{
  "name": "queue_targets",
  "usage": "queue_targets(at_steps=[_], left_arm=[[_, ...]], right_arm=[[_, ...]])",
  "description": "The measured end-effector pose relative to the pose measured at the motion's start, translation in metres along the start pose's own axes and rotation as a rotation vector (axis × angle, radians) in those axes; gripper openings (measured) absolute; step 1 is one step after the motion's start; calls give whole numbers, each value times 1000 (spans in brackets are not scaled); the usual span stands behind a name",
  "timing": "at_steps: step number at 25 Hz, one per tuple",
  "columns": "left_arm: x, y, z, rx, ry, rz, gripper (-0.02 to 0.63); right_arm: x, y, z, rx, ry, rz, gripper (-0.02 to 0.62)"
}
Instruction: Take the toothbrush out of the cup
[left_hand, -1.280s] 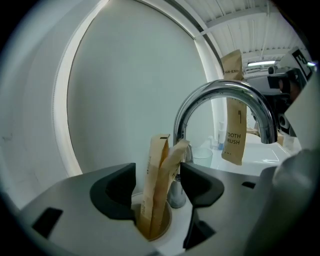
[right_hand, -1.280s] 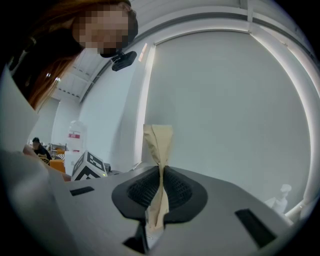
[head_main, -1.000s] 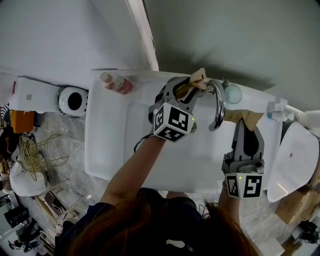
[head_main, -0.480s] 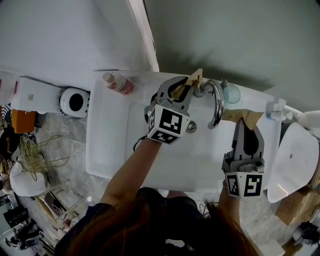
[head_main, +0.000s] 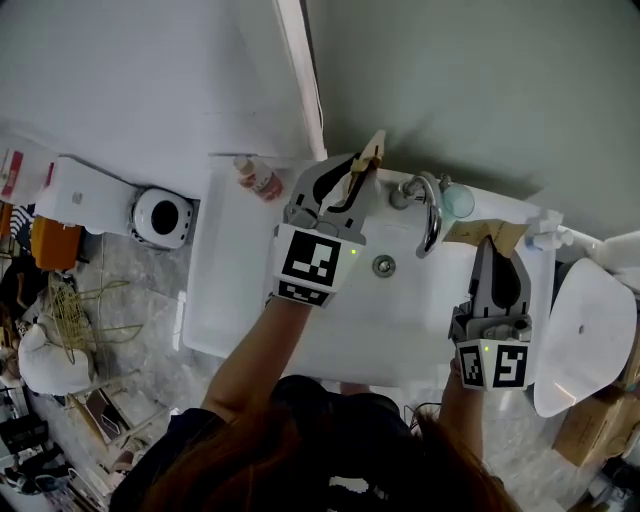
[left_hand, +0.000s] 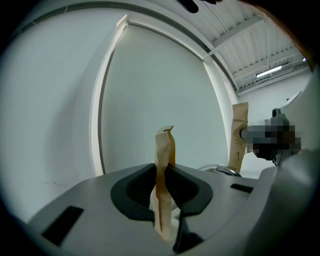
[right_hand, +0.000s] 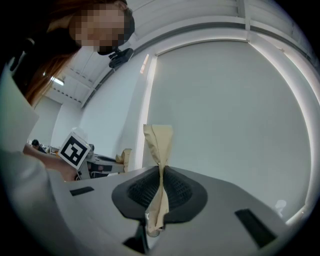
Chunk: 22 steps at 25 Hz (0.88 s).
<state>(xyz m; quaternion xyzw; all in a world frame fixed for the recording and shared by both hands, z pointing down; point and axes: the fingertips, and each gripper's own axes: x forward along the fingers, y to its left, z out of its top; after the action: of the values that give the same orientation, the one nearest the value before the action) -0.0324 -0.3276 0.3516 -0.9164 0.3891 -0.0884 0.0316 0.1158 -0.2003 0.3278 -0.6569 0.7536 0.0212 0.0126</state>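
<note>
Bottle (head_main: 260, 178) stands at the sink's (head_main: 235, 310) back left corner. The left gripper (left_hand: 162, 175) has its jaws nearly together, clamped on the toothbrush (left_hand: 164, 147). The toothbrush is a flat stick in a tan paper wrapper. It stands upright between the pads, its top poking above the jaws and its lower end below them. In the head view it is in the air over the sink's back edge, left of the faucet (head_main: 430, 215), out of the cup (head_main: 460, 200) and well apart from it. The cup is clear and sits at the back edge just right of the faucet. The right gripper (right_hand: 161, 187) has its jaws all but closed, pinching a tan paper packet (right_hand: 159, 142). The packet is crumpled at the pinch and flared open at the top. This gripper is over the sink's right edge, near the back right corner.
</note>
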Motion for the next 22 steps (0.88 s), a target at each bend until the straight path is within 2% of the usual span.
queue_targets(at_steps=[6,12,22], left_arm=[[-53,17,36,-21,-26,48,74],[-101,31,49,-25,-44,125,74],[-132,40,51,-54,-56,145,74]], right_arm=[[-15,10,33,-36,-35,5,41],[-29,24,60,-53,-63,20,41],[-35,42,82,-93,-82,27,37]])
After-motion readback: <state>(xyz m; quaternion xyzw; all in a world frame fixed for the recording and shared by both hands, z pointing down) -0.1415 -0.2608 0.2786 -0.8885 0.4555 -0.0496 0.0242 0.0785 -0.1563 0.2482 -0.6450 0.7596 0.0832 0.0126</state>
